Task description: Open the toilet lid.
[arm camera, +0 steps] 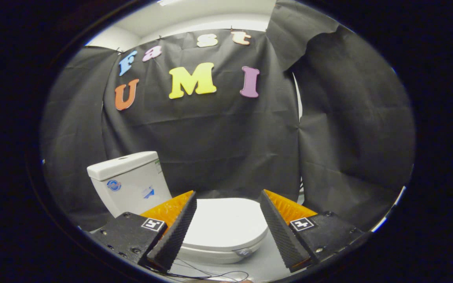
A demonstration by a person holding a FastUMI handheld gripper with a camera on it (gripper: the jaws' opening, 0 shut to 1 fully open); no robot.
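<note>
A white toilet stands against the black cloth wall. Its lid (226, 224) lies flat and closed on the bowl, seen between my two fingers and a little beyond their tips. The white tank (130, 181) rises behind the left finger (175, 228). My gripper (228, 194) is open wide, hovering above and in front of the lid, touching nothing. The front rim of the lid and seat (226, 255) shows low between the fingers.
Black cloth hangs close behind and to the right of the toilet. A thin dark wire (210, 274) lies on the pale floor just in front of the bowl. A narrow gap in the cloth (299, 110) shows at the right.
</note>
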